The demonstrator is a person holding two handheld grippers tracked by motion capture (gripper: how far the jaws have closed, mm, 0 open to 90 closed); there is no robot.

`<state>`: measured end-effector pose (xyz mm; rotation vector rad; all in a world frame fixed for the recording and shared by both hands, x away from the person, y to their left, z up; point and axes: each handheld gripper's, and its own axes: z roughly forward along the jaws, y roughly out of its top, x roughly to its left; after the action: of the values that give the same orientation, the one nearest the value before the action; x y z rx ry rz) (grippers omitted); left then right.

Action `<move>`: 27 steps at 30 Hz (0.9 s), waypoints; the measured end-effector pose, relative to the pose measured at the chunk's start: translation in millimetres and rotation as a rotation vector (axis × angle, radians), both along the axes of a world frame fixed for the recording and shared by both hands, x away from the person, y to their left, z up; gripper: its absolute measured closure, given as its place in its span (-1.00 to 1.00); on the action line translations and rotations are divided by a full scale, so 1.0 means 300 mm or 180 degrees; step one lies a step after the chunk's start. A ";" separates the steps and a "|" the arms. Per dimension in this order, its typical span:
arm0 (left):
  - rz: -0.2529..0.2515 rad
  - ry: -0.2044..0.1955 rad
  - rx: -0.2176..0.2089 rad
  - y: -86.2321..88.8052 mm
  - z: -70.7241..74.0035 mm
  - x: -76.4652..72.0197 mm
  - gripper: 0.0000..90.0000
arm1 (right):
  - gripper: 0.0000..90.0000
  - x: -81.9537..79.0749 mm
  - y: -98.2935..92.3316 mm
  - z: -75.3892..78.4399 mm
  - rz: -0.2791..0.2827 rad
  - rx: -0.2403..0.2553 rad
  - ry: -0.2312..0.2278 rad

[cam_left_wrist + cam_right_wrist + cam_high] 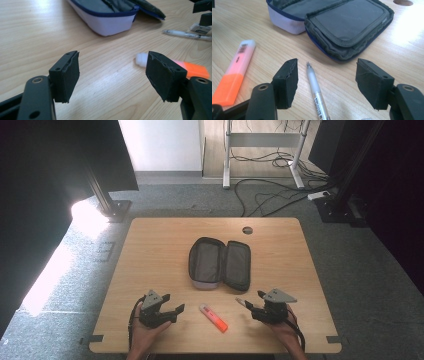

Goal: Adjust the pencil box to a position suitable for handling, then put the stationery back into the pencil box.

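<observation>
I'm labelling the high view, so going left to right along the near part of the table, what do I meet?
Left gripper → orange highlighter → pen → right gripper. The open pencil case lies farther back, above the highlighter, so it is left out of the row.

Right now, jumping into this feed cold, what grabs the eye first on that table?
The open grey fabric pencil case with blue zip trim lies spread flat at the middle of the light wooden table. Nearer the person, an orange and pink highlighter lies between the two grippers. The right gripper stands open over a translucent white pen, while the left gripper, also open, points toward the highlighter.
</observation>
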<state>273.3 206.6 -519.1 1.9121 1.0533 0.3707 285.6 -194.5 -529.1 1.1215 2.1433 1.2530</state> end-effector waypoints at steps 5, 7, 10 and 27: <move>0.0018 0.0054 0.0054 0.012 -0.021 0.003 -0.38 | -0.23 -0.001 0.004 -0.016 0.0030 -0.0078 0.0032; 0.0019 0.0061 0.0069 0.012 -0.023 0.004 -0.38 | -0.22 -0.002 0.005 -0.018 0.0034 -0.0093 0.0040; 0.0007 0.0065 0.0079 0.009 -0.023 0.005 -0.38 | -0.19 -0.003 0.003 -0.017 0.0040 -0.0104 0.0037; -0.0018 0.0087 0.0128 -0.005 -0.033 0.008 -0.38 | -0.01 0.030 -0.214 0.003 -0.0416 -0.0036 0.0105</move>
<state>275.7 205.1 -529.1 1.9605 1.0656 0.3659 294.6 -258.9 -528.2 1.2638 2.0615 1.1702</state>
